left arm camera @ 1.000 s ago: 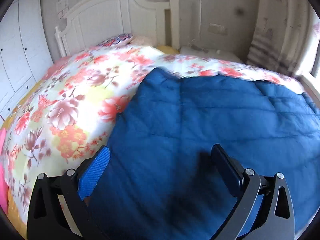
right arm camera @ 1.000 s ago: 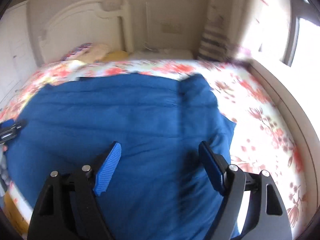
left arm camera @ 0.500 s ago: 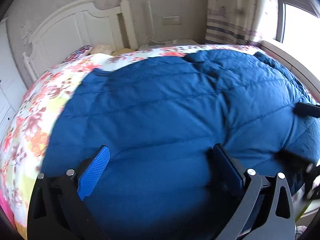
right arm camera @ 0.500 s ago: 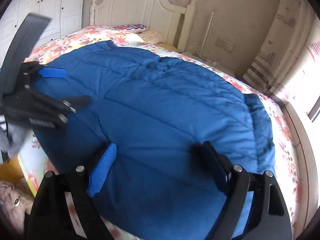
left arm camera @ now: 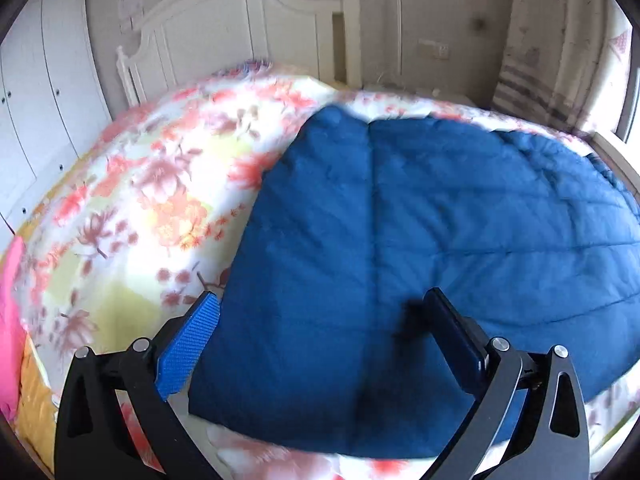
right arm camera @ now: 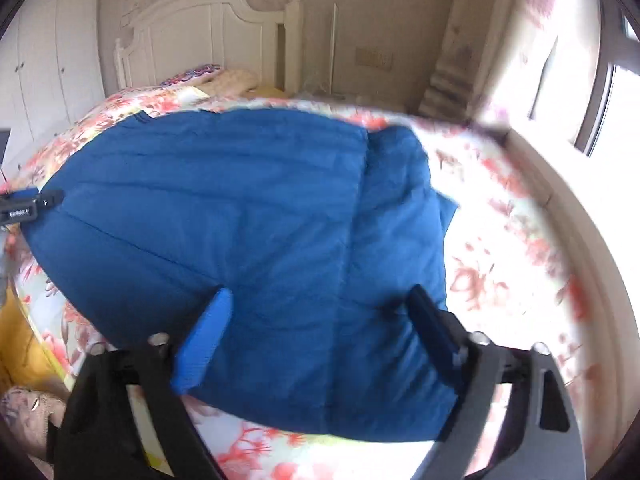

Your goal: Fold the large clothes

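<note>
A large blue quilted garment (left arm camera: 420,240) lies spread flat on a floral bedspread (left arm camera: 152,208). My left gripper (left arm camera: 320,312) is open and empty above the garment's near left part, its left finger over the garment's left edge. In the right wrist view the garment (right arm camera: 240,220) fills the middle of the bed, with a folded strip along its right side (right arm camera: 400,208). My right gripper (right arm camera: 320,312) is open and empty above the garment's near right part. The left gripper's tip (right arm camera: 28,204) shows at the far left edge of that view.
A white headboard (left arm camera: 240,40) and pillows (right arm camera: 224,76) stand at the far end. White wardrobe doors (left arm camera: 40,100) are on the left. A curtain (left arm camera: 532,60) and window ledge (right arm camera: 560,208) run along the right. A pink item (left arm camera: 8,320) lies at the bed's left edge.
Both views swung: the left wrist view turned back to the left, showing the floral bedspread again, and the right wrist view turned to the right. Both grippers stayed open and empty.
</note>
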The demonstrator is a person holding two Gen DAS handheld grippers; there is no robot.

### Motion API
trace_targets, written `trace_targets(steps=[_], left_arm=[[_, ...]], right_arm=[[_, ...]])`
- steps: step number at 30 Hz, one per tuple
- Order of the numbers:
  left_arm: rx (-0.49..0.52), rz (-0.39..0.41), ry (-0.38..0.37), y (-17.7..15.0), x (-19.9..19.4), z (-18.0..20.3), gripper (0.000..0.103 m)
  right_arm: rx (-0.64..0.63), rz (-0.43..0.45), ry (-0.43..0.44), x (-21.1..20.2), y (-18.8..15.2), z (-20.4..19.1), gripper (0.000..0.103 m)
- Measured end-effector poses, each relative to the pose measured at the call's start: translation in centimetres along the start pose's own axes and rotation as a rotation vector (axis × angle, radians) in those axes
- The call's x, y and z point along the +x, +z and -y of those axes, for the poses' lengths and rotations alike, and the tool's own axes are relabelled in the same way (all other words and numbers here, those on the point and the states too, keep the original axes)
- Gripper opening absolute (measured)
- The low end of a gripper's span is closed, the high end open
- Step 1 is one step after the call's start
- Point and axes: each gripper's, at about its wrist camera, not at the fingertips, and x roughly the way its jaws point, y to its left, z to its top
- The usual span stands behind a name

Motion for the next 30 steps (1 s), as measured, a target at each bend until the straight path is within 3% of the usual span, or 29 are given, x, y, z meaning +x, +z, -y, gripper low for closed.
trace_targets(steps=[4,6,8,10,13,16,20,27,30], left_arm=[[0.109,0.096,-0.092,-0.7,-3.6,5.1,0.098],[0.192,0.074,-0.121,-1.4,-3.1,8.0,0.098],[0.254,0.041,-0.069,-2.4,-1.6,9.9,0.099],[0.242,0.036,-0.082,-2.7,-1.0,9.7,0.099],[0.237,0.000,-0.121,-2.3,-0.8,8.5,0.099],[0.232,0.006,-0.127,-2.5,-0.7,8.1,0.099],[0.231,0.011,-0.121,-2.8,-0.8,8.5,0.099],[0.225,0.013,-0.124,-2.7,-0.7,8.4,0.099],[0.225,0.015,-0.125,-2.7,-0.6,8.4,0.099]], right_arm=[[-0.090,0.068,0.093,-1.9,0.4,-4.5,0.084],[-0.146,0.079,0.110,-1.3,0.2,-7.1,0.084],[-0.187,0.037,0.115,0.2,-0.2,-8.7,0.085],[-0.238,0.037,0.083,1.2,-1.1,-9.3,0.087],[-0.218,0.011,0.114,0.5,-1.3,-7.8,0.087],[-0.199,-0.005,0.066,-0.5,-2.4,-5.7,0.087],[-0.032,-0.034,0.049,-2.7,-5.0,-0.4,0.087],[0.411,-0.098,0.316,-3.7,-9.3,6.2,0.084],[0.535,-0.088,0.366,-2.6,-9.5,7.2,0.081]])
